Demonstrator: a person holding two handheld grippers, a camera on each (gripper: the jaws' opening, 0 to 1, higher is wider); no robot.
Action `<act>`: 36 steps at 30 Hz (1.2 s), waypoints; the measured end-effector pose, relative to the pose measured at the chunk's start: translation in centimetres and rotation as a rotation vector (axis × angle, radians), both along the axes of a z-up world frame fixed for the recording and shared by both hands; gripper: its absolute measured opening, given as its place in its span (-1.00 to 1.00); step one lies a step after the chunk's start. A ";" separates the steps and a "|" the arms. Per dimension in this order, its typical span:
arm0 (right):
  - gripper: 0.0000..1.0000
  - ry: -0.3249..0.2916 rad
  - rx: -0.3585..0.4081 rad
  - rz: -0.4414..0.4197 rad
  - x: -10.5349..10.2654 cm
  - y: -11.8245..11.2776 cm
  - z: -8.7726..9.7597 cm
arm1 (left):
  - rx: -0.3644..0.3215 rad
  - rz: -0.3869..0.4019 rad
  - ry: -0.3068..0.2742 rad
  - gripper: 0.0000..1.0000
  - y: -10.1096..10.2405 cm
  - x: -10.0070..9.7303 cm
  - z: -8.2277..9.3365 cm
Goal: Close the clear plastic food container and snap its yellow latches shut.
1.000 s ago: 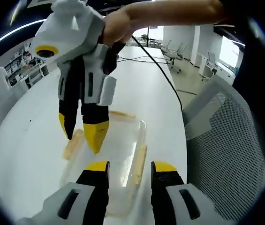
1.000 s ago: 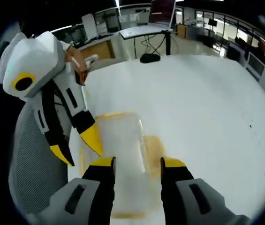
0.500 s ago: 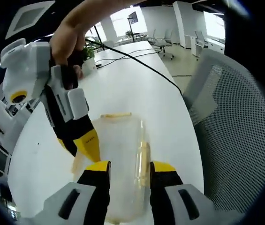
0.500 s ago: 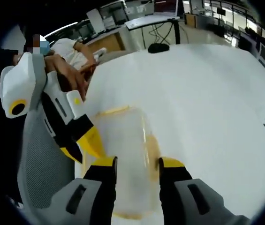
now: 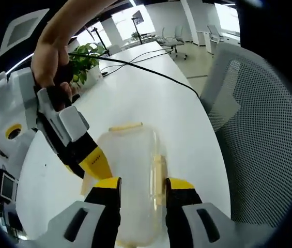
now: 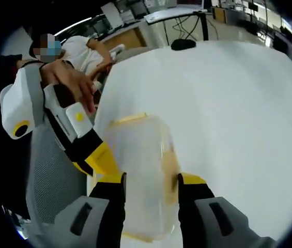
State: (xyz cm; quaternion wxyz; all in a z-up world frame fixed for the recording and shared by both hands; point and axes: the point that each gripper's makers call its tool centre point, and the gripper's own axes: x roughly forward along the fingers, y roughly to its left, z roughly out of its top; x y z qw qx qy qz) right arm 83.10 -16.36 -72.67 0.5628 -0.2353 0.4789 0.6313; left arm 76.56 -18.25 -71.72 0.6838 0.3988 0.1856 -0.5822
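I see both grippers, left gripper [image 5: 138,185] & right gripper [image 6: 151,181], open astride the clear container [image 5: 130,175] on white worktop [image 5: 151,103].

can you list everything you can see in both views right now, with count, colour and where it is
clear plastic food container: 1, clear with yellow latches, on the table between both tongs
yellow latches: several, pale yellow, along the container's edges
table: 1, white, under the container
mesh chair: 1, grey, beside the table's edge
cable: 1, black, across the far table
potted plant: 1, green, far end of the table
seated person: 1, white top, beyond the table
left tongs: 1, black, yellow-tipped, jaws astride the container
right tongs: 1, same colours, jaws astride the container
hand: 1, gripping the right tongs
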 end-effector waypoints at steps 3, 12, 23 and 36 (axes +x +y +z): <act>-0.29 0.004 -0.004 0.006 -0.1 0.0 -0.1 | -0.004 0.003 -0.002 -0.47 0.0 0.1 0.0; -0.39 0.045 -0.036 0.017 -0.2 0.1 0.0 | -0.023 -0.006 -0.032 -0.56 -0.5 -0.1 0.3; -0.32 0.038 -0.063 0.072 -0.4 0.0 0.0 | -0.003 -0.028 -0.040 -0.54 -0.5 0.2 0.1; -0.29 0.023 -0.048 0.065 -0.7 -0.1 0.0 | 0.013 -0.037 -0.033 -0.51 -0.5 0.0 0.1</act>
